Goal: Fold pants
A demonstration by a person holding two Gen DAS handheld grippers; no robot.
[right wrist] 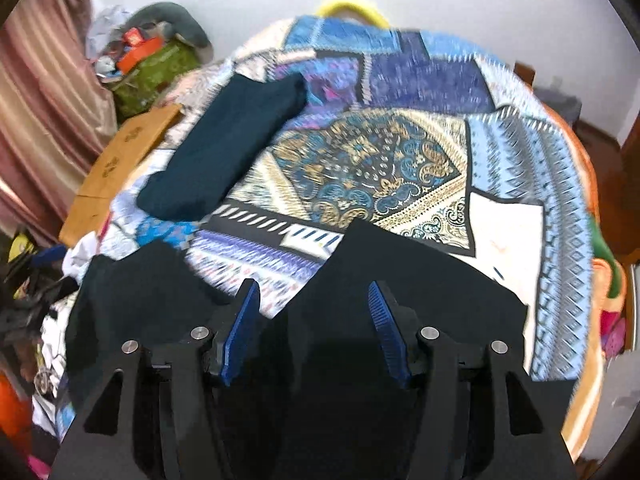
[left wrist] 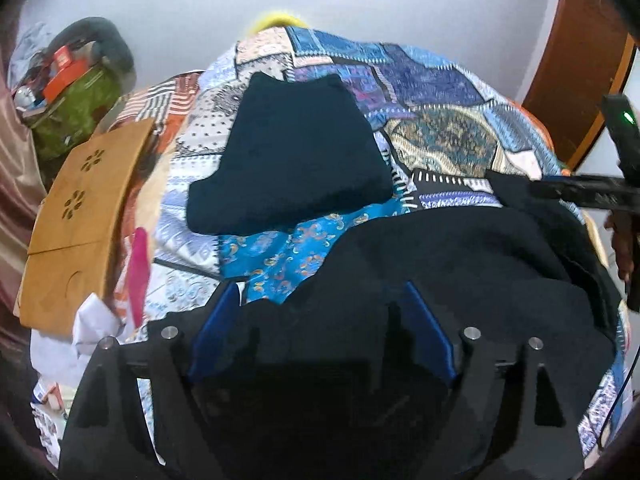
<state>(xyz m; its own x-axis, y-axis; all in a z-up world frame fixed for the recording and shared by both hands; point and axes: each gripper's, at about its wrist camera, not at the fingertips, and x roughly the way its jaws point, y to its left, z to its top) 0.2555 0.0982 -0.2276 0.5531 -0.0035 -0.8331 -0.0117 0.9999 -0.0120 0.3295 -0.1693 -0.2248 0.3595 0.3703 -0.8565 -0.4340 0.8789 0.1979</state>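
Black pants (left wrist: 460, 264) lie on a patchwork bedspread (left wrist: 436, 92) at the near edge. My left gripper (left wrist: 320, 292) is open, its blue pads (left wrist: 216, 328) wide apart over the pants' cloth, which fills the gap between them. In the right wrist view the same pants (right wrist: 400, 276) lie under my right gripper (right wrist: 314, 292), also open, with blue pads (right wrist: 386, 332) either side of a raised fold. My right gripper also shows at the left wrist view's right edge (left wrist: 580, 192). A folded dark teal garment (left wrist: 292, 156) lies farther back, seen too in the right wrist view (right wrist: 224, 144).
A wooden lap table (left wrist: 80, 216) lies at the bed's left edge. A green bag with clutter (left wrist: 76, 108) sits by the wall. A pink curtain (right wrist: 44, 100) hangs at left. A brown door (left wrist: 576, 52) stands at right. Loose clothes (right wrist: 32, 292) pile at the left.
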